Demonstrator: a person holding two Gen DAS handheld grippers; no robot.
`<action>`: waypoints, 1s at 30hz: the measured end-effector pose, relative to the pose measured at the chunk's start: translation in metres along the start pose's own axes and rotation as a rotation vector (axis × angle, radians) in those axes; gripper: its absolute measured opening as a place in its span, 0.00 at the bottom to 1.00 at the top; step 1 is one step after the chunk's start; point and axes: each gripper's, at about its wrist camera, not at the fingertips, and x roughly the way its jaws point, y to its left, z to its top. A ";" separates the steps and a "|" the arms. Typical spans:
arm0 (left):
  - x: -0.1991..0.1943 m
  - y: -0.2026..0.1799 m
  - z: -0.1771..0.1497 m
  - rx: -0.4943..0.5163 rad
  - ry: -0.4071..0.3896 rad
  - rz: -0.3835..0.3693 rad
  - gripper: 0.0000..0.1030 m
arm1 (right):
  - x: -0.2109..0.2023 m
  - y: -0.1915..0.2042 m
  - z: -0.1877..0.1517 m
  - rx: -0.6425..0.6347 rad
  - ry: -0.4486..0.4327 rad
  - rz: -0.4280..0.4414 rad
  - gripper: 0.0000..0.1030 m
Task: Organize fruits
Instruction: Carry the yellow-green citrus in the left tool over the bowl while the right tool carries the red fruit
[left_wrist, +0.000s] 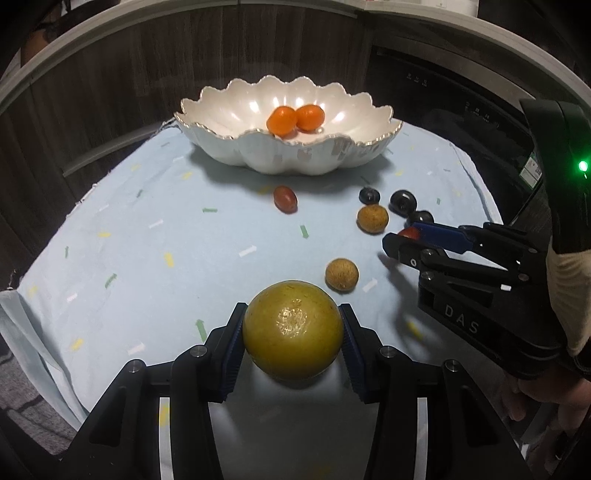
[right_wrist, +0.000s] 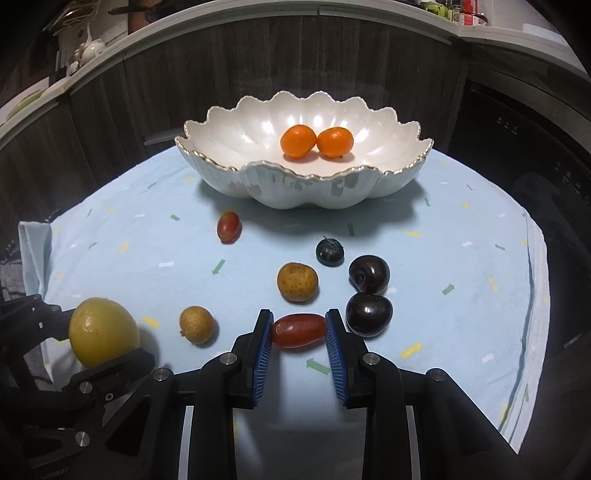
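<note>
My left gripper (left_wrist: 292, 332) is shut on a round yellow-green fruit (left_wrist: 292, 330), its pads pressed against both sides; the same fruit (right_wrist: 102, 331) shows at the lower left of the right wrist view. My right gripper (right_wrist: 299, 330) is shut on an oblong red grape tomato (right_wrist: 299, 330) lying on the cloth. A white scalloped bowl (right_wrist: 229, 147) at the back holds two small oranges (right_wrist: 299, 141). On the cloth lie another red tomato (right_wrist: 229, 227), two tan round fruits (right_wrist: 297, 281) (right_wrist: 197, 325), two dark cherries (right_wrist: 369, 275) (right_wrist: 368, 314) and a dark berry (right_wrist: 330, 252).
A pale blue cloth (right_wrist: 461, 295) with coloured confetti marks covers the table. Dark wood panelling (right_wrist: 147, 92) rises behind the bowl. A dark appliance front (left_wrist: 443, 110) stands at the right. A person's hand (left_wrist: 535, 398) holds the right gripper's body.
</note>
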 end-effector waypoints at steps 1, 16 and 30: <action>-0.001 0.001 0.002 -0.003 -0.001 -0.004 0.46 | -0.002 0.001 0.001 0.001 -0.002 -0.002 0.29; -0.022 0.020 0.023 -0.003 -0.045 -0.029 0.46 | -0.036 0.013 0.015 0.034 -0.045 -0.049 0.29; -0.025 0.031 0.038 0.014 0.013 -0.081 0.46 | -0.055 0.024 0.023 0.103 -0.081 -0.102 0.29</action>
